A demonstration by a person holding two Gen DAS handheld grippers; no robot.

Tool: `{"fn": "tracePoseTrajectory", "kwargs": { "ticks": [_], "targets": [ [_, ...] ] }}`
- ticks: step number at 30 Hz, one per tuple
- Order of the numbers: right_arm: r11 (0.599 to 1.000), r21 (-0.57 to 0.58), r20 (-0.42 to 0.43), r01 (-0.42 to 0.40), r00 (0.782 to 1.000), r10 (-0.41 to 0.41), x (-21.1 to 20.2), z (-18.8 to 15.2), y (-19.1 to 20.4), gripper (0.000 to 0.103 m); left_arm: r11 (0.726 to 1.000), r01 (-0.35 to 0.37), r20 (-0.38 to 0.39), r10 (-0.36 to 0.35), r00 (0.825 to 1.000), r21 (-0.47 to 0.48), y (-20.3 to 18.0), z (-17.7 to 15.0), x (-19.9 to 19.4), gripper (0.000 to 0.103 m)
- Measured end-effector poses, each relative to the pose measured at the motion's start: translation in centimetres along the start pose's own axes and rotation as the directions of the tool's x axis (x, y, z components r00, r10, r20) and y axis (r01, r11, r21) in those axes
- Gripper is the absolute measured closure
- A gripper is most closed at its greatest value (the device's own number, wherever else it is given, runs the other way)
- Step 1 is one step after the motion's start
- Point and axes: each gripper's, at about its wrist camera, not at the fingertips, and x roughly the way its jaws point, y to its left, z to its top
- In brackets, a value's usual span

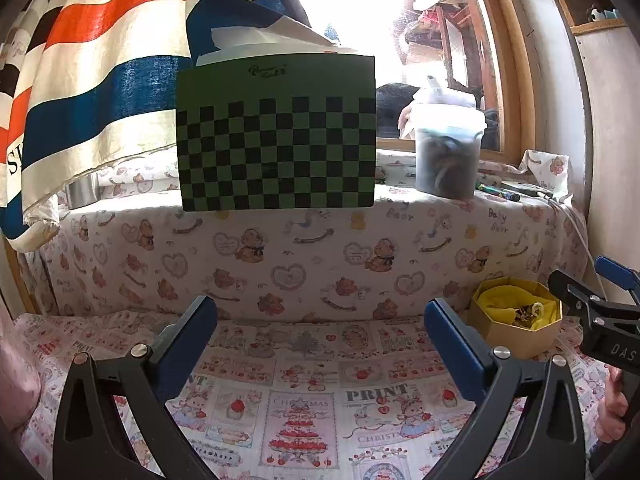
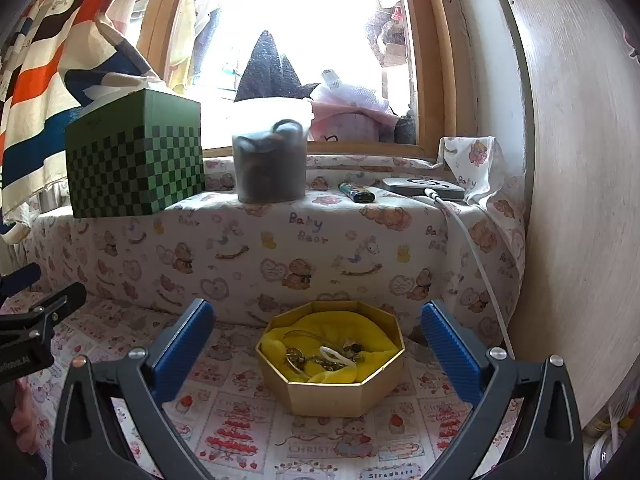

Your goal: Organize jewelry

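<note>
Right gripper (image 2: 316, 344): jaws spread wide, empty, facing the gold box (image 2: 340, 388).
Left gripper (image 1: 320, 344): jaws apart, empty, over the printed cloth (image 1: 304, 360).
Jewelry (image 2: 320, 356): tangled on yellow lining inside the box.
Technique: likely lower slowly, pinch one piece, lift clear of tangles.
</note>
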Motion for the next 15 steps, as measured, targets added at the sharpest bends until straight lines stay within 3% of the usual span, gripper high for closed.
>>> {"fn": "tracePoseTrajectory", "kwargs": {
  "ticks": [15],
  "targets": [
    [1.000,0.000,0.000,0.001,1.000,-0.001,-0.11,-0.06,0.21,0.000,1.000,0.012,-0.001,-0.012,1.000,0.024,-0.54,-0.01,-0.17,0.000]
  ]
}}
